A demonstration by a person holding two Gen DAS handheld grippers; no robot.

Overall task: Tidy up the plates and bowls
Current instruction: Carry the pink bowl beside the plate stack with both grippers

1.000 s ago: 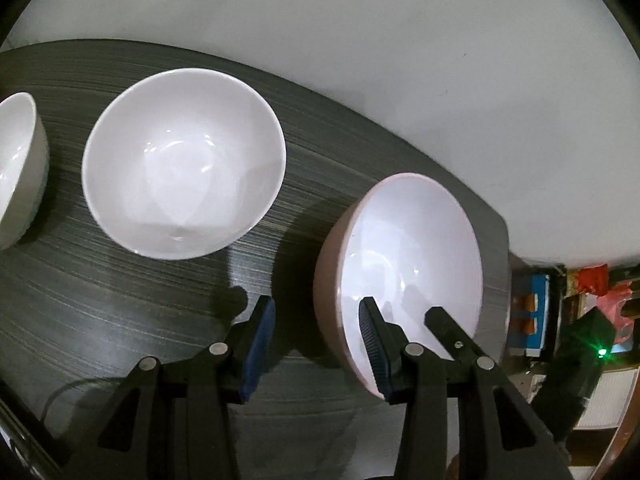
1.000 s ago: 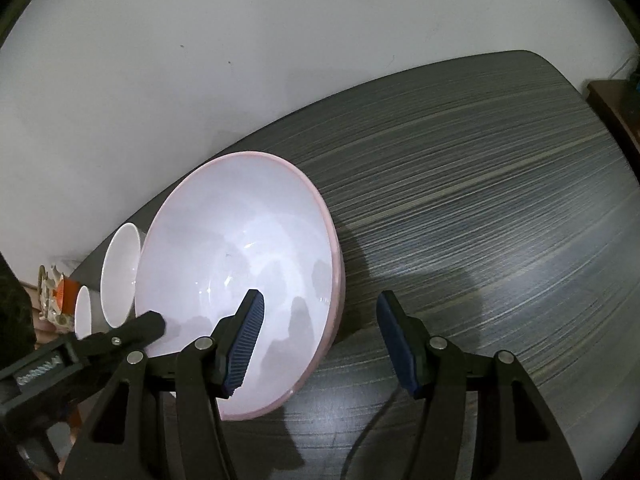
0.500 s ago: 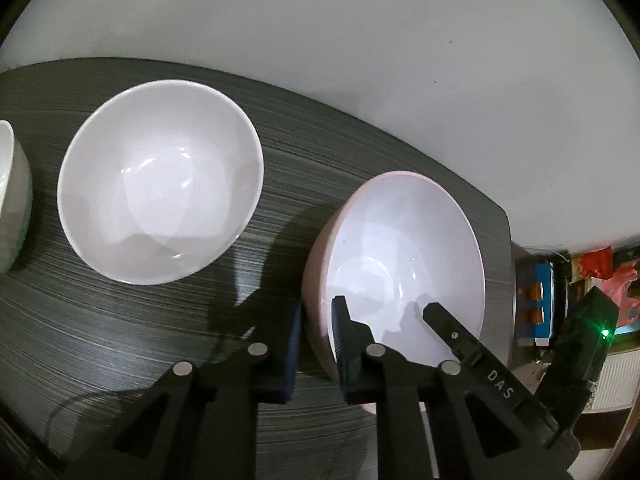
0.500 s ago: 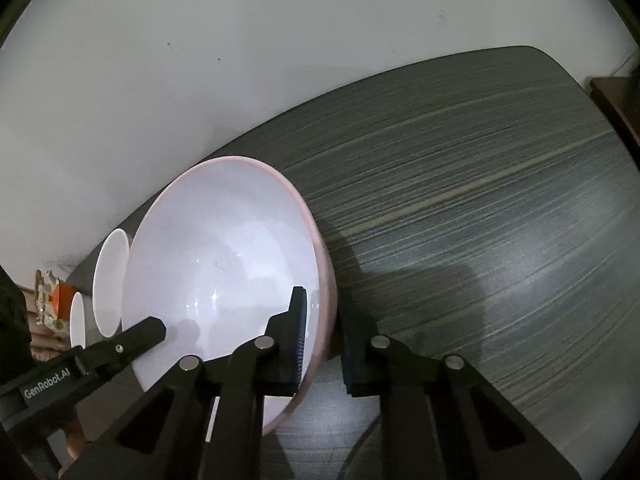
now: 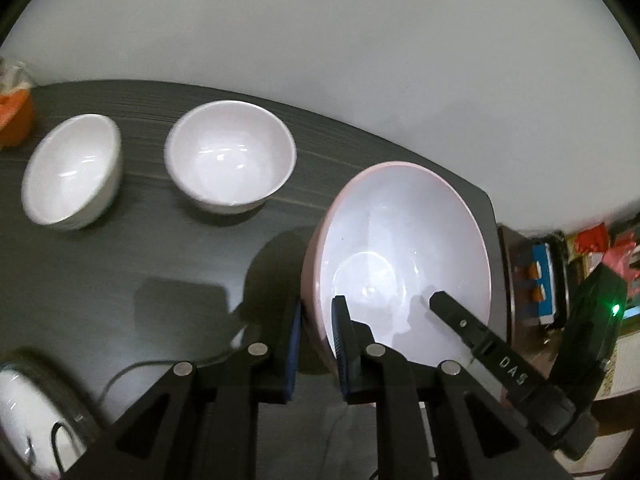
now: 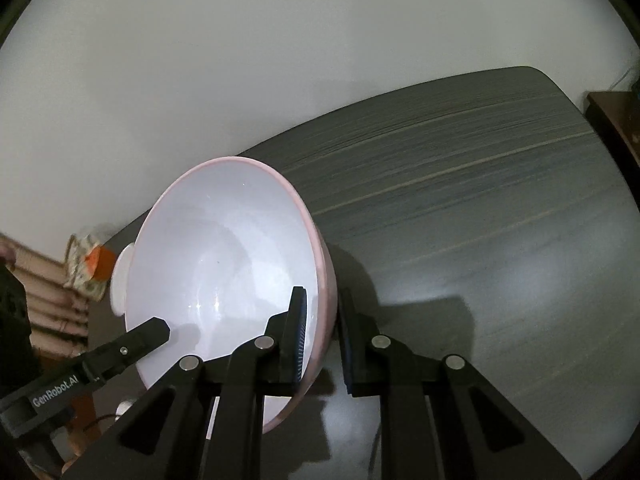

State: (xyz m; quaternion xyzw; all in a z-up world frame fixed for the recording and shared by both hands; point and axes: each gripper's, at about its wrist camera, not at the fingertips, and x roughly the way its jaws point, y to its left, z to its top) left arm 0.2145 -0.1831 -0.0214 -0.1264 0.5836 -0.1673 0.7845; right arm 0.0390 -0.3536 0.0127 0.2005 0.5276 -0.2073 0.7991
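Pink bowl [image 5: 404, 248] tilted, mouth toward cameras

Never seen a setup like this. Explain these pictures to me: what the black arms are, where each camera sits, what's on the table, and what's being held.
No robot here: a person holds a two-finger claw in each hand, each with a fisheye camera looking along its fingers. One picture is from the left claw, the other from the right claw. Both are shut on opposite sides of the rim of the pink bowl, one finger inside, one outside. On the dark table stand two smaller white bowls. At the far left edge is something orange, too blurred to name.
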